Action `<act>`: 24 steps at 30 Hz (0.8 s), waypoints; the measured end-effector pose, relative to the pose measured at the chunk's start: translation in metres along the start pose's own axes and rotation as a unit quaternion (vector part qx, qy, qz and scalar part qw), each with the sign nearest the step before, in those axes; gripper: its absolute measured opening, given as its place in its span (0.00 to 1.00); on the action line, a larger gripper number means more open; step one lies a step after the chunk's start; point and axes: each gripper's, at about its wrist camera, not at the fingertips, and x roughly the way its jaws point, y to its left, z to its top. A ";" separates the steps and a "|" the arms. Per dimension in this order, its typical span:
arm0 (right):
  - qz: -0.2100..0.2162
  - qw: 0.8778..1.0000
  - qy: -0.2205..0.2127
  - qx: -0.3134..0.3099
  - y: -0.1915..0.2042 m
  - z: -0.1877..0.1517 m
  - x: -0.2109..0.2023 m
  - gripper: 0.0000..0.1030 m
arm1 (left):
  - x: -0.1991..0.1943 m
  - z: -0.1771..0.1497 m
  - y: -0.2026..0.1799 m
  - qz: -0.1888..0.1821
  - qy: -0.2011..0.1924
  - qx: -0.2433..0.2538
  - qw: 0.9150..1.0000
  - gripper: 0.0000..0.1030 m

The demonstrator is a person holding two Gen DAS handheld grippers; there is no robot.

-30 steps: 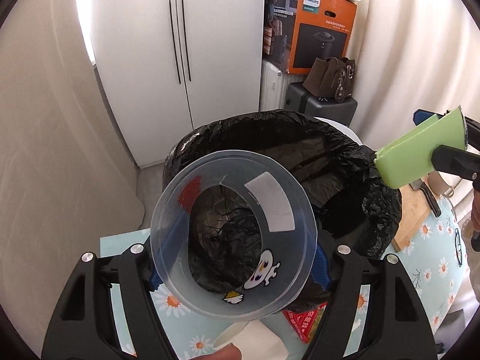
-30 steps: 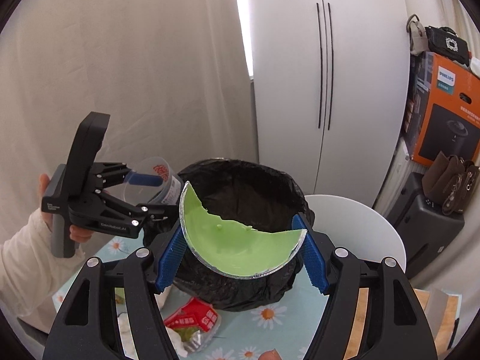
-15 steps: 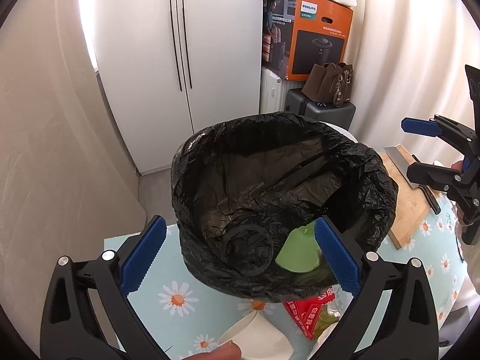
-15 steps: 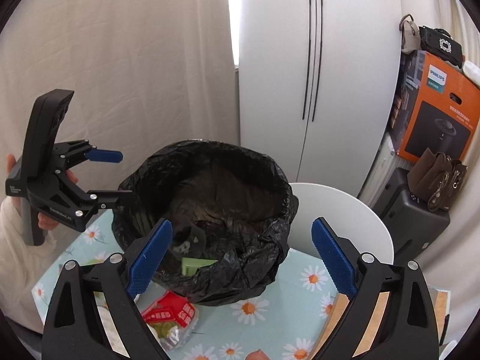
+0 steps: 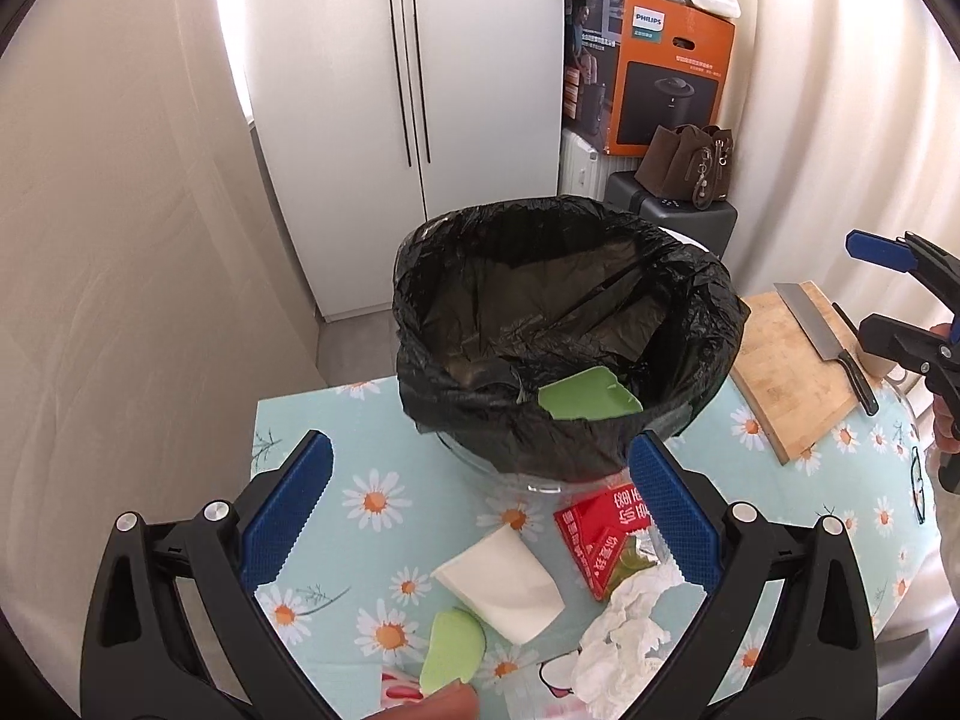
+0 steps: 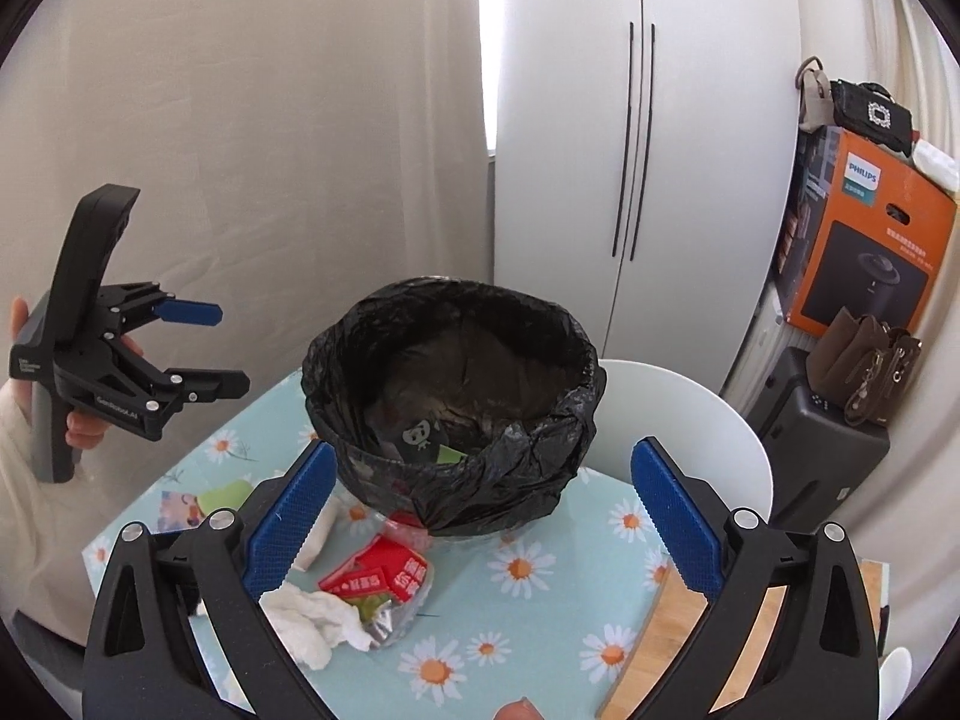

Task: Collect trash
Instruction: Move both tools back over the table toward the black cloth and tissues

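Observation:
A bin lined with a black bag (image 5: 564, 324) stands on the daisy tablecloth; it also shows in the right wrist view (image 6: 456, 396). A green lid piece (image 5: 588, 399) and a clear cup with a cartoon sticker (image 6: 420, 438) lie inside. On the table in front lie a red wrapper (image 5: 600, 528), a white folded paper (image 5: 504, 588), a crumpled tissue (image 5: 624, 630) and a green scrap (image 5: 450, 654). My left gripper (image 5: 480, 522) is open and empty, above this trash. My right gripper (image 6: 480, 522) is open and empty, in front of the bin.
A wooden cutting board (image 5: 792, 372) with a cleaver (image 5: 822, 330) lies right of the bin. A white chair (image 6: 690, 420) stands behind the table. A white cabinet (image 5: 408, 90), an orange box (image 5: 654, 72) and a brown bag (image 5: 690, 168) are beyond.
One second ago my left gripper held the clear cup and my right held the green lid over the bin. Both opened, the items dropped in, and both grippers have pulled back.

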 end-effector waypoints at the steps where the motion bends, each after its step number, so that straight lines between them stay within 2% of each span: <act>1: -0.001 1.000 0.001 -0.003 0.002 -0.002 -0.004 0.92 | -0.004 -0.005 -0.001 0.005 0.001 -0.003 1.000 0.94; 6: -0.012 1.000 0.006 -0.020 0.015 -0.013 -0.022 0.92 | -0.026 -0.029 -0.004 0.028 0.006 -0.011 1.000 0.94; 16: 0.017 0.999 0.014 -0.035 0.041 -0.042 -0.041 0.92 | -0.060 -0.079 -0.003 0.062 0.021 -0.045 0.997 0.94; 24: 0.060 0.996 0.031 -0.060 0.064 -0.060 -0.039 0.92 | -0.064 -0.119 0.003 0.079 0.046 -0.080 0.993 0.94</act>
